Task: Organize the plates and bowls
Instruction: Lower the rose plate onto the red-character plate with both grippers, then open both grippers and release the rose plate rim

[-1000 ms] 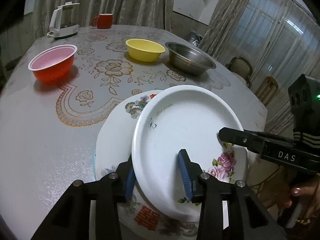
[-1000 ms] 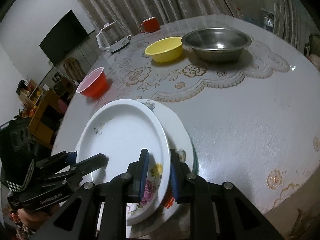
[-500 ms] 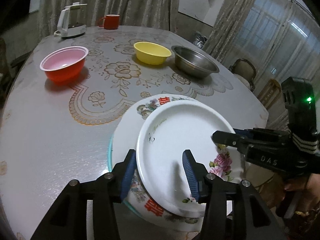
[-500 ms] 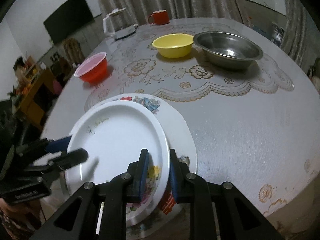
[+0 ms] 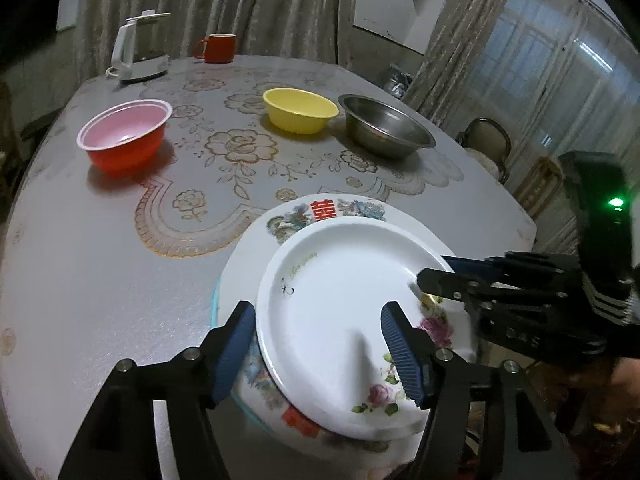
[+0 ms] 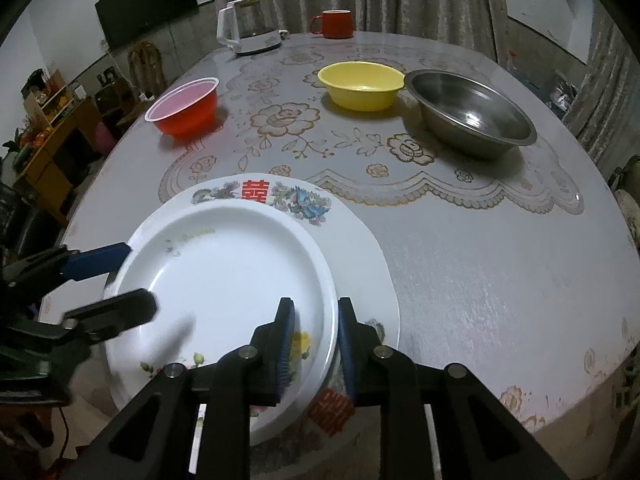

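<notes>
Bowls line the far half of the bench (image 6: 500, 264): a red bowl (image 6: 185, 107) at far left, a yellow bowl (image 6: 362, 85) right of centre, and a steel bowl (image 6: 472, 111) just beside it, further right. None is nested, so that part of the job looks untouched. Behind them stand a white kettle (image 6: 248, 26) and a red mug (image 6: 334, 24).

Near the front edge, left of centre, a white plate (image 6: 224, 280) lies on top of a larger patterned plate (image 6: 352, 248), off-centre toward the near left, so the big plate's printed rim shows at the far and right sides.

The left gripper (image 5: 316, 344) straddles the white plate's left rim, jaws spread wide and not pinching it. To the right, the right gripper (image 6: 316, 344) has its jaws clenched on the plate's right rim, one finger above, one below.

The step in hand appears to be seating the white plate on the patterned one. Next, the plate probably needs nudging to the far right until centred, then the right jaws must release and draw back level, so the stack is not dragged off the near edge. The bowls would follow.
</notes>
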Available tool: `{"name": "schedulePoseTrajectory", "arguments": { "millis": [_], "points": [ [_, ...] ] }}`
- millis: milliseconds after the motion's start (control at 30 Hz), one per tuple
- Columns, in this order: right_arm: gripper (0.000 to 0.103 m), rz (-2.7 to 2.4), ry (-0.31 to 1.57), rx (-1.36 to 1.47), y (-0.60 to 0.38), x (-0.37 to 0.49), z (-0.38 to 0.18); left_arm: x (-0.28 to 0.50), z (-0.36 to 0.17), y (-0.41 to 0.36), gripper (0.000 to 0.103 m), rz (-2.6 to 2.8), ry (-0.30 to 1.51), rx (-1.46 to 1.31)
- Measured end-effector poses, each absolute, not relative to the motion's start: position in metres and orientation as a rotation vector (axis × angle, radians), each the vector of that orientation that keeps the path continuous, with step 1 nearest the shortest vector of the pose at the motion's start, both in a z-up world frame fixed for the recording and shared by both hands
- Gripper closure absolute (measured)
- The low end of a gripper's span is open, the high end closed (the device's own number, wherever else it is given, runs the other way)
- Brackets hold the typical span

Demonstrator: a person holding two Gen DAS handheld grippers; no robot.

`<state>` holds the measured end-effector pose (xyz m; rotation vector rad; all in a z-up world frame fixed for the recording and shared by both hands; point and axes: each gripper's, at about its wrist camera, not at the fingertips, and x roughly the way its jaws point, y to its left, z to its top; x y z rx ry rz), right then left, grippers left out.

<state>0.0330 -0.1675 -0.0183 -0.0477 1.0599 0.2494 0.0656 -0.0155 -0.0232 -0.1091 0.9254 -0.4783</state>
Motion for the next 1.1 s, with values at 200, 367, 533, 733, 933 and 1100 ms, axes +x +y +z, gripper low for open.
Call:
{"name": "schedulePoseTrajectory", "arguments": {
  "millis": [200, 367, 533, 733, 933, 1100],
  "points": [
    [0.076, 0.212, 1.017, -0.01, -0.177, 0.021, -0.013, 0.069, -0.027, -0.018, 0.038, -0.495, 0.896, -0.126],
    [0.076, 0.248, 1.029, 0.005, -0.178, 0.015, -0.013, 0.064, -0.023, -0.014, 0.038, -0.474, 0.9, -0.103],
    [0.077, 0.27, 1.013, -0.045, -0.174, 0.008, -0.015, 0.063, -0.024, -0.015, 0.039, -0.472, 0.906, -0.094],
    [0.077, 0.246, 0.985, -0.071, -0.171, 0.015, -0.016, 0.064, -0.023, -0.02, 0.035, -0.449, 0.911, -0.086],
    [0.076, 0.265, 1.002, 0.088, -0.187, 0.016, -0.016, 0.063, -0.018, -0.021, 0.023, -0.447, 0.907, -0.086],
    [0.075, 0.266, 0.976, 0.146, -0.195, 0.014, -0.011, 0.064, -0.011, -0.023, 0.021, -0.449, 0.911, -0.097]
  ]
}}
